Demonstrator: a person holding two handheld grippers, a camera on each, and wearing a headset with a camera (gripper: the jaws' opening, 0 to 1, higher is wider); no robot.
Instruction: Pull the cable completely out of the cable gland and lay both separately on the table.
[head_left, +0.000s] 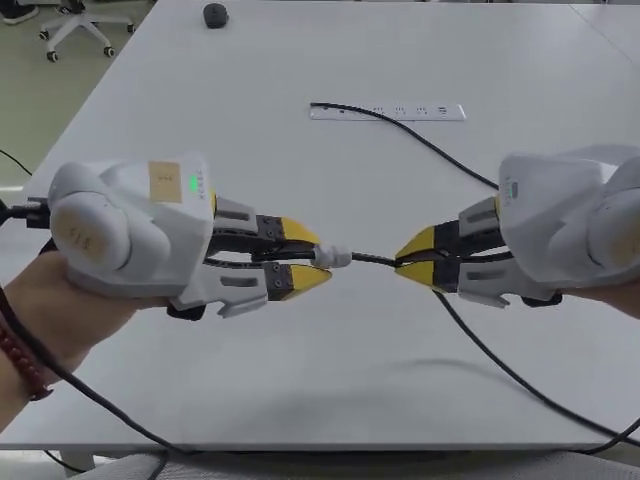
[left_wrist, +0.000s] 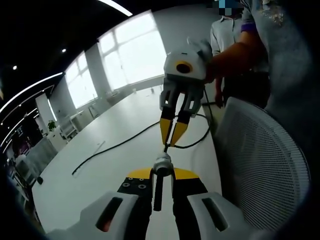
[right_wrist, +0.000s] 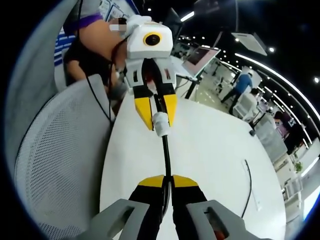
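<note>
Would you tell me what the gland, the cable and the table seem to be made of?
Gland: probably moulded plastic, white with a slight gloss.
Cable: black sheath, likely rubber or PVC, matte; it bends in loose curves.
Table: smooth pale grey top, probably laminate, with a faint sheen; its core cannot be told.

The tabletop (head_left: 300, 370) lies open along its near and left edges; the cable (head_left: 430, 145) crosses the right half, a power strip (head_left: 390, 112) near the far edge.
</note>
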